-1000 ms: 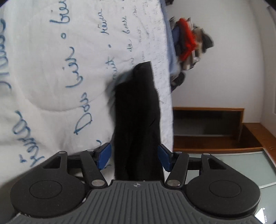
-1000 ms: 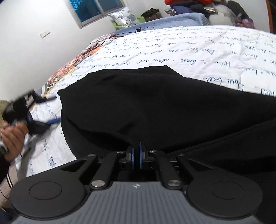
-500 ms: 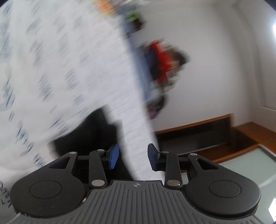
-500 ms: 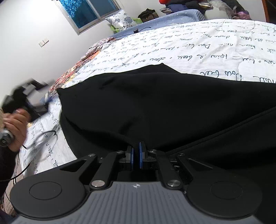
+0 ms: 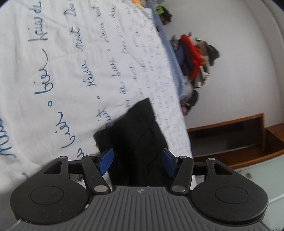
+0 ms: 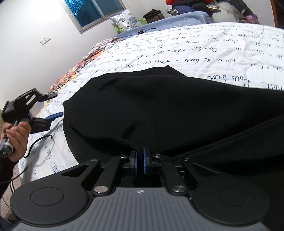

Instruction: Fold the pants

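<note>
Pants: black soft-fabric pants [image 6: 177,110], spread over the near part of the bed; right-hand part cut off by the right wrist view's edge; a narrower end [image 5: 134,131] seen in the left wrist view, reaching toward the bed's edge; folds and seams hard to make out in the dark cloth.
Bed cover: white quilted cover with blue handwritten script [image 5: 62,71], under the pants; far lettering too small to read.
Right gripper: black two-finger tool with blue pads [image 6: 139,160], pinched tight on a tuck of the pants' near edge; cloth between the pads only a thin dark line.
Left gripper: same make [image 5: 136,160], jaws partway apart, just been opening; pants end lies between the blue pads [image 5: 106,160], pads apart from the cloth as far as can be told; lower part of the cloth hidden behind the tool body.
Left hand: wrapped round the tool's handle [image 6: 16,136] at the far left of the right wrist view; sleeve cut off by the frame.
Cable: thin black lead [image 6: 38,142] looping on the cover beside that hand.
Clothes heap: red, dark and pale garments [image 5: 193,60] against the white wall, blurred, single pieces not separable.
Shelf: brown wooden unit [image 5: 230,136] past the bed's edge; inside dark.
Window: blue-tinted pane [image 6: 95,12], top cut off.
Pillow: floral-print cushion [image 6: 125,21] below the window.
</note>
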